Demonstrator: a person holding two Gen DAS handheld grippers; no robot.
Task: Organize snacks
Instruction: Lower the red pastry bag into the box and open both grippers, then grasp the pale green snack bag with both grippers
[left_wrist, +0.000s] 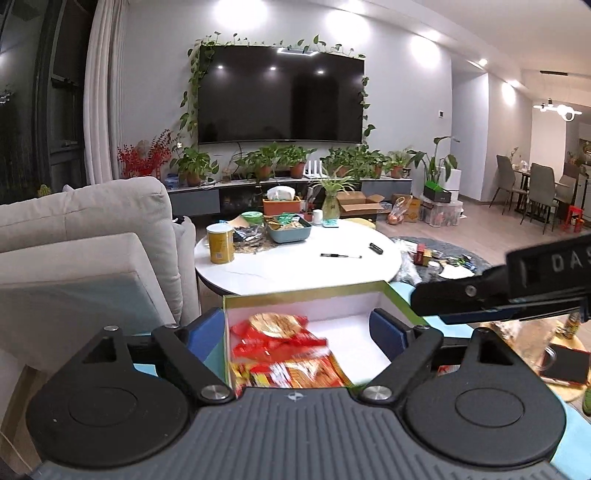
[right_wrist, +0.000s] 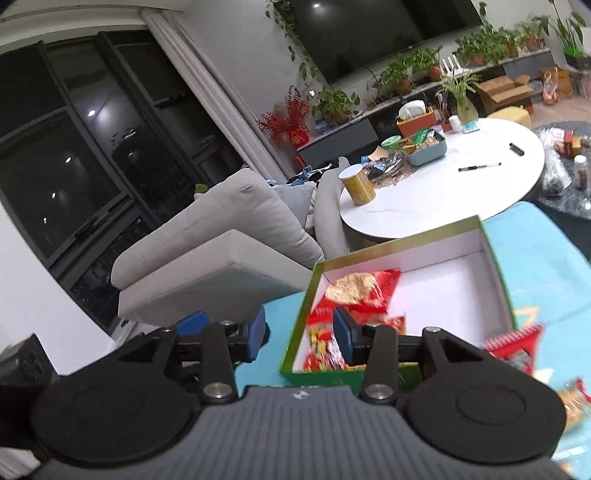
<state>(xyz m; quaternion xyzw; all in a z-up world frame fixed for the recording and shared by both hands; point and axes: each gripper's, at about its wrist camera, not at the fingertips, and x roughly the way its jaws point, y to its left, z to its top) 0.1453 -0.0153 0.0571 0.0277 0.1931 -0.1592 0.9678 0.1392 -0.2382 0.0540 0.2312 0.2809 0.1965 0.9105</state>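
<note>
The left gripper is hovering with its 2 blue pads spread wide above a green-rimmed, white-lined box, and nothing is sitting between them. Inside the box, red snack packets are lying bunched toward its left side, leaving the right part of the white floor bare. The box is resting on a light-blue surface, just in front of a round white table.

The right gripper is hanging over the box's near left corner with its pads parted and holding nothing. From its camera, another red packet is lying outside the box, just beside its near right corner, though blur is hiding the print.

On the table, a yellow can, a teal tray of snacks and a black pen are sitting well apart from the box. A grey sofa is standing to the left.
</note>
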